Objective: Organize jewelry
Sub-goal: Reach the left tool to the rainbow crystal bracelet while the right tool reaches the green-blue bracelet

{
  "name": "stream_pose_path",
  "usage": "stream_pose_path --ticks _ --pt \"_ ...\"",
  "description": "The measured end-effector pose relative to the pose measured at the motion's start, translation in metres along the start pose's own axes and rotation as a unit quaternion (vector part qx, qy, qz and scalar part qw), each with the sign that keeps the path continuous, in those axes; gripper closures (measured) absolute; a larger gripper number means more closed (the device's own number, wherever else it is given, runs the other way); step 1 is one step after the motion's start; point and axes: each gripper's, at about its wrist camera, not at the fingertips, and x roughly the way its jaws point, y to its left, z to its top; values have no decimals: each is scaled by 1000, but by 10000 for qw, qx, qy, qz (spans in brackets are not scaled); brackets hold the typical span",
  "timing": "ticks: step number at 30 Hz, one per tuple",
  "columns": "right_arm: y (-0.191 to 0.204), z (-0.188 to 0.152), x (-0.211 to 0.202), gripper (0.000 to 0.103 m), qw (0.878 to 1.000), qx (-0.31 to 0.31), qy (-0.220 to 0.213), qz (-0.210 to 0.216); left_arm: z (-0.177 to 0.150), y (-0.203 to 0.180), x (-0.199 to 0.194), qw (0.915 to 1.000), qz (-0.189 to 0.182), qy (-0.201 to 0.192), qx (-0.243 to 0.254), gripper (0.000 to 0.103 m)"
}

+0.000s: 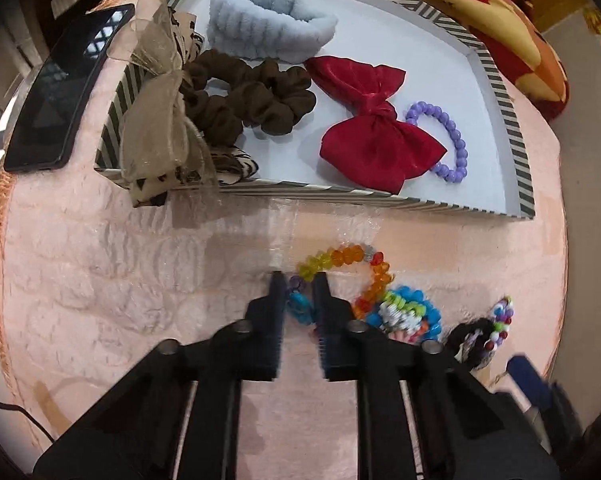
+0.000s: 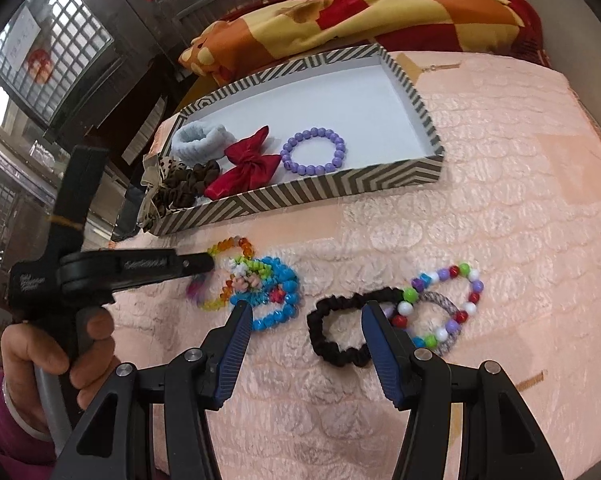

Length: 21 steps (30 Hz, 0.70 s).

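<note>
We are pinching our left gripper (image 1: pixel 299 282) nearly shut on the clear rainbow-coloured faceted bead bracelet (image 1: pixel 342 258) lying on the quilted pink table cover (image 1: pixel 120 280), gripping its near edge, likely to carry it to the striped shallow cardboard tray (image 1: pixel 496 80). Our right gripper (image 2: pixel 306 314) is hovering half open and empty above the thin black fabric scrunchie (image 2: pixel 332 328).

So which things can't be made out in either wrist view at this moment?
- Left gripper: whether its pads pinch the rainbow crystal bracelet is unclear; the left view shows beads between the fingers, and the right view blurs that spot.
- Black scrunchie: half hidden behind the gripper body in the left view.
- Items under the beige bow: covered in the striped tray.
- Phone screen: only reflections.
</note>
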Motion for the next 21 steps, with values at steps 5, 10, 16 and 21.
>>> stream_pose_path --ticks 5,10,16,21 --pt "16 10 18 57 9987 -493 78 -42 -4 29 -18 9999 53 -133 12 95" --pt "26 15 48 73 9946 -904 438 -254 -7 61 -35 9994 226 -253 -97 95" --pt "27 19 74 92 9899 -1172 733 -327 -16 79 -41 9991 206 -268 -239 95" --pt "22 20 60 92 9938 -938 591 125 -16 76 -32 9991 270 -188 -285 90"
